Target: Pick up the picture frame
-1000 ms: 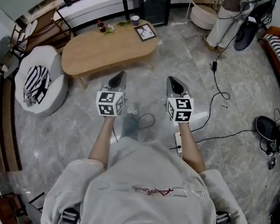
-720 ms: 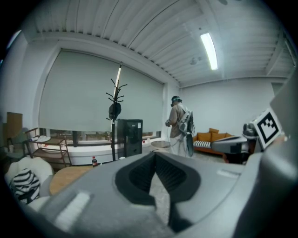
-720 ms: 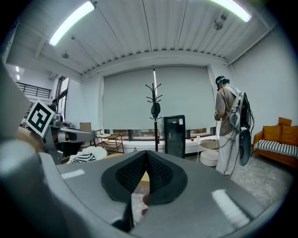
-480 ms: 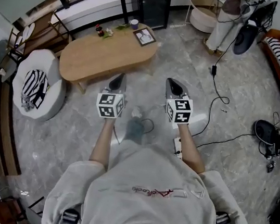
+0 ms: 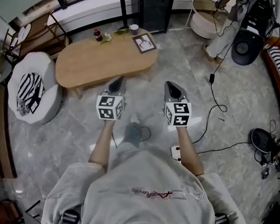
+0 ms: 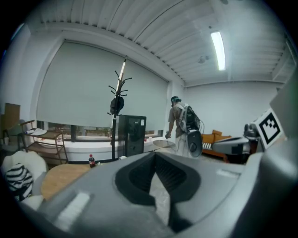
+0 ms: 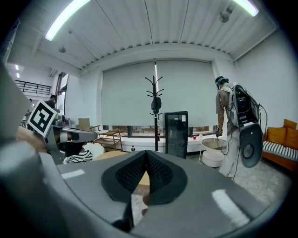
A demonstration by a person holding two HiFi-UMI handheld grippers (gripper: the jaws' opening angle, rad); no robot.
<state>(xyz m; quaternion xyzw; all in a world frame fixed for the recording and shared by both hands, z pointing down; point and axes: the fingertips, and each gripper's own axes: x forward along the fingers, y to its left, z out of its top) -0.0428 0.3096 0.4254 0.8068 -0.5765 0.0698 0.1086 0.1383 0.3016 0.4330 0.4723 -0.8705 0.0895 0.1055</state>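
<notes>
Item: picture frame (image 5: 144,43), dark-edged, at the far right end of the oval wooden table (image 5: 95,65), near a cup (image 5: 134,29) and apart from a small bottle (image 5: 95,34); flat or propped, not clear from above. Left gripper (image 5: 118,80): clenched, nothing between the jaws, held above the floor just short of the table's near edge. Right gripper (image 5: 170,87): likewise clenched and empty, over bare floor to the right of the table, well apart from the frame. Step in hand, by judgement: approach, with no grasp begun. Handling notes: head for the table's right end before reaching; release 1 claw ahead of arrival, wide enough for the frame's border; come in low along the tabletop and take 1 side rail between the pads, not the picture face; keep the 2nd claw ready against the opposite rail if the frame slides on the smooth wood. Stay clear of the cup on the far side. Close firmly, then lift straight up and level.
</notes>
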